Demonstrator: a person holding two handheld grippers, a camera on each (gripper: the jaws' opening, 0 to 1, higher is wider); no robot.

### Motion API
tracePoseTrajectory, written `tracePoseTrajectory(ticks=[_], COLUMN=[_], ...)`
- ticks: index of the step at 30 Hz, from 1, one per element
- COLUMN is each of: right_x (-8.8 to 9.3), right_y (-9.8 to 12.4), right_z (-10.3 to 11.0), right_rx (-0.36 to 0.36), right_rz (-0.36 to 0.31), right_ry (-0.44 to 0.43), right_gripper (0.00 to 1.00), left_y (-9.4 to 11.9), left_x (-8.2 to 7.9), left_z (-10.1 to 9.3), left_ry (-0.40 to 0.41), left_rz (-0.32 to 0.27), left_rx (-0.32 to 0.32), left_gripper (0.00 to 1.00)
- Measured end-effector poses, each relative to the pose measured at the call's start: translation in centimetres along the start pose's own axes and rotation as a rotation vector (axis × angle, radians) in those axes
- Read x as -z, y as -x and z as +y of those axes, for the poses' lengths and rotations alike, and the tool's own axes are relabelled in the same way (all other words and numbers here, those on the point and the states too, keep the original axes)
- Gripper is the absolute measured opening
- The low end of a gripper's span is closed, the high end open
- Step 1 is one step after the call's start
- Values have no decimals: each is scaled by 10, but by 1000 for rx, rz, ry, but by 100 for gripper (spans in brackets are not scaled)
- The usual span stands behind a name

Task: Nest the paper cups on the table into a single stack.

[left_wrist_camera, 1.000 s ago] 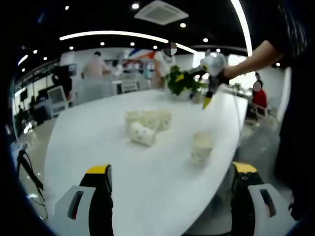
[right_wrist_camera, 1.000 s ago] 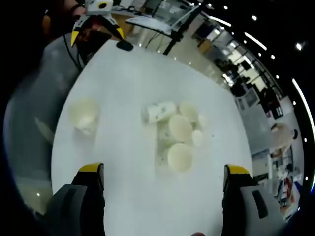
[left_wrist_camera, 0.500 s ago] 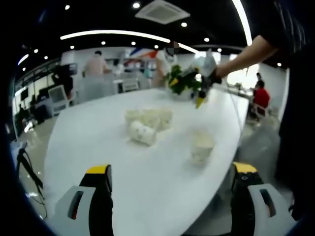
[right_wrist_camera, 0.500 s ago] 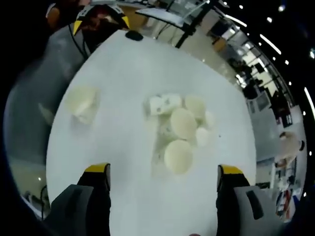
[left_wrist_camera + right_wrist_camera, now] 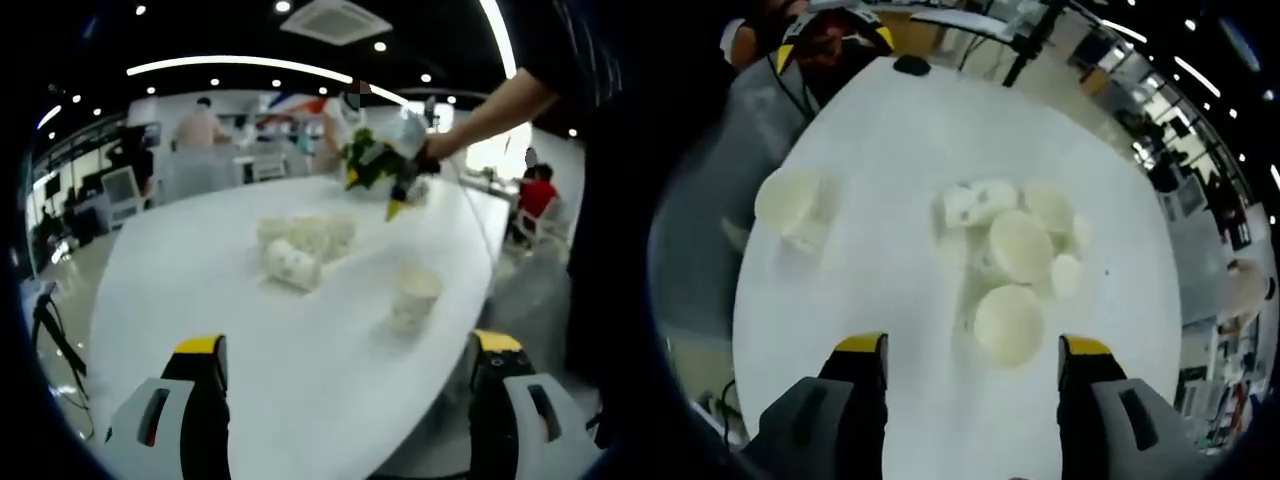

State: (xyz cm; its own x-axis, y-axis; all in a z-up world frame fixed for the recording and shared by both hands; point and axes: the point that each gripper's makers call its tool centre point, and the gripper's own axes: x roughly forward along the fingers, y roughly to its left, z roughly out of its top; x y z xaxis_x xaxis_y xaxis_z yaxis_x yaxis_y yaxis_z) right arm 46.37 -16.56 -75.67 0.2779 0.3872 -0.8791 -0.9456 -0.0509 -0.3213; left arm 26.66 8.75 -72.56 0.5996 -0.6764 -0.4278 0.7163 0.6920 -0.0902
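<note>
Several white paper cups [image 5: 305, 238] cluster in the middle of a white table [image 5: 180, 290]. One of them [image 5: 293, 266] lies on its side, and a single upright cup [image 5: 413, 297] stands apart toward the right edge. My left gripper [image 5: 348, 345] is open, low over the near end of the table. My right gripper [image 5: 393, 168] hangs above the far side of the cluster. In the right gripper view I look down on the cluster: my right gripper [image 5: 975, 347] is open just short of the nearest upright cup [image 5: 1008, 322]. The lying cup [image 5: 976, 203] is beyond it and the lone cup [image 5: 790, 205] at left.
A green plant [image 5: 362, 157] stands at the table's far end. A small black object [image 5: 911, 65] lies near the table's other end, by my left gripper [image 5: 833, 30]. People and office chairs are in the background, and the table edge [image 5: 470, 290] curves close to the lone cup.
My right gripper has come lower and closer to the cup cluster, and its jaws stand a little narrower. The left gripper has barely moved.
</note>
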Motion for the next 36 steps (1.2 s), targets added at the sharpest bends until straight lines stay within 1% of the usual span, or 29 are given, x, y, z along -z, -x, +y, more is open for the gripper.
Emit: tracePoseTrajectory(ticks=[6,9,13,15,18,22,25,30,36], right_x=[7,5,5,7,8,6,7,4,3], right_y=[-11,-14,-19,-23,-26,-26,-29,-34,-37], right_z=[0,0,-4,-2,3,4,4,4,1], right_rx=[-28,-36,-45,-61,-91,-108,-116,-138,-148], right_rz=[17,18,23,28,37,41,53,42,47], right_ry=[-19,-23,-33,-41,-24,-11,8,17,43], right_gripper=[60,54,52,48,41,37,32,22,13], left_y=[2,4,6,7,7,7,8,8,8], left_x=[1,3,6,6,5,8,9,10,11], left_z=[3,5,5,6,7,7,7,7,8], left_ry=[11,20,27,28,28,38,38,41,47], left_rz=[1,0,8,7,1,2,6,7,7], left_rx=[-18,-30,-39,-46,-56,-62,-64,-68,-71], left_gripper=[99,99,99,99,99,99,99,99,99])
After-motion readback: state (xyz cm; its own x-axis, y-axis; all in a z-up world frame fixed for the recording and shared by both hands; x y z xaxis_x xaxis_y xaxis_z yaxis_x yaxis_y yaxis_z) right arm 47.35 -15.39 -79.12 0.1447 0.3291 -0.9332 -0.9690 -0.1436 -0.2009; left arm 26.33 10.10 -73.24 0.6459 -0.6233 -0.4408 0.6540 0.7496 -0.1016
